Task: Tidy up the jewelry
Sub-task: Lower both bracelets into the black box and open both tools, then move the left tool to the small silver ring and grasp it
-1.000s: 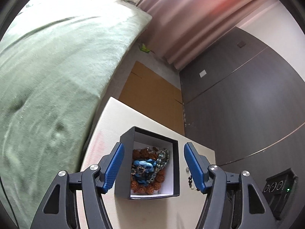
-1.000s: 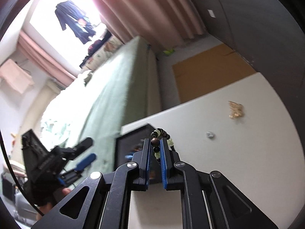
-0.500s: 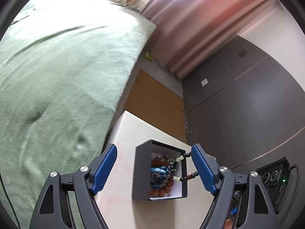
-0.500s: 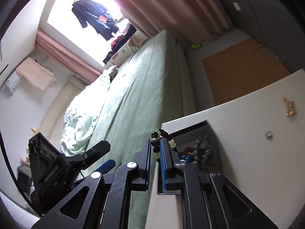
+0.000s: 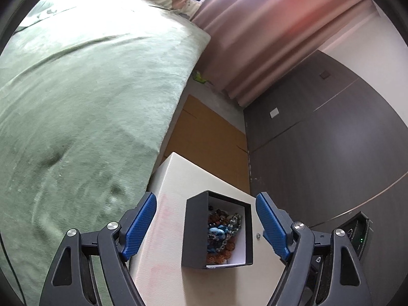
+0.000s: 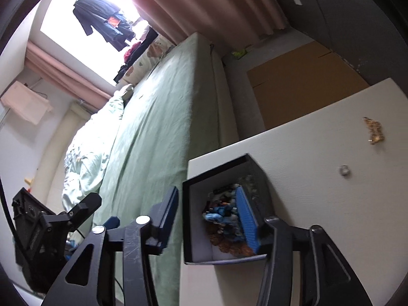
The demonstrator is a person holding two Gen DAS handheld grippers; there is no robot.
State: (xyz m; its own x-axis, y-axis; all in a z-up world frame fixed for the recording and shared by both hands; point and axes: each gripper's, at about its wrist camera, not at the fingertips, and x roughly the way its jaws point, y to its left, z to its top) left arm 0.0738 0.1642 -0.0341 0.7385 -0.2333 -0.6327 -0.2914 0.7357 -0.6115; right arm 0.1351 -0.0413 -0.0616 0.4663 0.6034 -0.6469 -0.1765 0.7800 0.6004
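The bracelet pinched a moment ago has been let go by the right gripper (image 6: 207, 219), now spread over the box (image 6: 195, 229) among the beads (image 5: 221, 232), while the left gripper (image 5: 205, 228) is held wide and empty; a ring (image 6: 344, 170) and gold piece (image 6: 374, 134) are left on the tabletop (image 6: 318, 204).

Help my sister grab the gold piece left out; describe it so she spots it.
On the white table beside the green bed, look past the black jewelry box. The gold chain lies bunched near the far edge, yellower and larger than the small silver ring nearby.
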